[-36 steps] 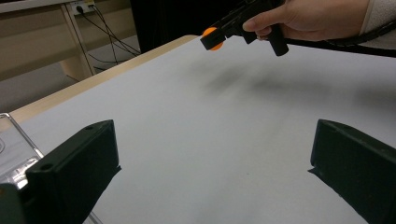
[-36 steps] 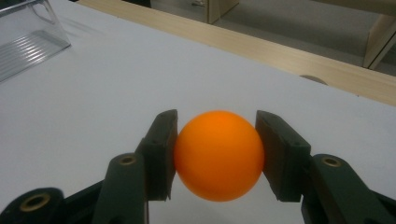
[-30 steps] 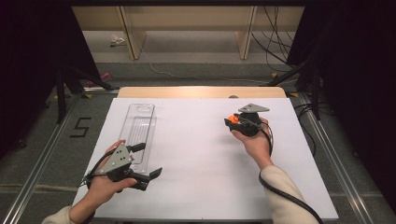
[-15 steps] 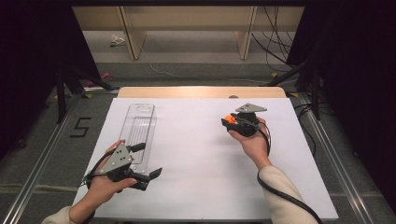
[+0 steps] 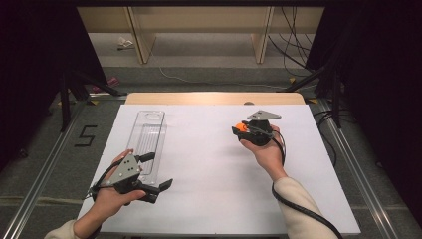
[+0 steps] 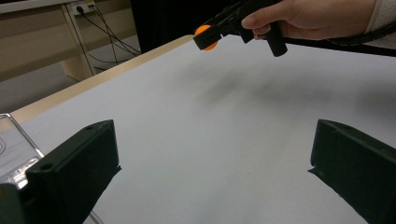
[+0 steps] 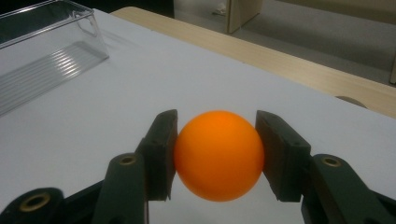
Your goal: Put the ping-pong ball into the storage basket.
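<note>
An orange ball (image 7: 217, 155) is clamped between the two black jaws of my right gripper (image 7: 217, 156). In the high view that gripper (image 5: 241, 128) hovers above the right half of the white table (image 5: 209, 164), the ball (image 5: 241, 127) at its tip. The left gripper view catches the same ball (image 6: 204, 36) far off. My left gripper (image 5: 158, 174) rests at the table's near left, jaws wide open with nothing between them, beside the near end of a clear plastic tray (image 5: 148, 139). In its own view the left gripper (image 6: 212, 172) frames bare tabletop.
The clear tray (image 7: 44, 51) lies lengthwise along the left side of the table. A wooden strip (image 5: 214, 98) edges the far side. Cables (image 5: 293, 50) and shelf legs stand on the floor beyond. A black cable (image 5: 298, 209) trails from the right gripper.
The right gripper with the ball has shifted slightly left. The left gripper has stayed put.
</note>
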Motion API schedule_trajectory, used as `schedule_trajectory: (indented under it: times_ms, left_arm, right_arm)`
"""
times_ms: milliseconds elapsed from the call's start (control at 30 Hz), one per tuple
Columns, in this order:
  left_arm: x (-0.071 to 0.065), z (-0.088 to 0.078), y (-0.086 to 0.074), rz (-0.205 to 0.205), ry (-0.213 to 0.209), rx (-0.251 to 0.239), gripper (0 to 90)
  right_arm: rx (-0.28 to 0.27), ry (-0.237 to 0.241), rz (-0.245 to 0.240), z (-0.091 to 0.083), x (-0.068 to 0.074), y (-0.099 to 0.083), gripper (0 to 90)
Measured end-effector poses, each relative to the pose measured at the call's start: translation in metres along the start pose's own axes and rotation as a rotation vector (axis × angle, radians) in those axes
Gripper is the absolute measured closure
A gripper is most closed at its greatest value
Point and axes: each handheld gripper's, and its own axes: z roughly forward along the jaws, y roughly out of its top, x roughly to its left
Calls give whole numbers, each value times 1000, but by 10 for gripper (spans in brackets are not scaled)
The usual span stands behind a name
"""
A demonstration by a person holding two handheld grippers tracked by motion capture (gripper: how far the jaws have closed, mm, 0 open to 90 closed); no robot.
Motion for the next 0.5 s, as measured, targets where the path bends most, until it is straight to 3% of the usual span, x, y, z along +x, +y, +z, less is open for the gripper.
schedule_trajectory:
  times_ms: [500]
  left_arm:
    - [0,0,0,0,-1,-1,5]
  right_arm:
    - [-7,25,-13,2,10,4,515]
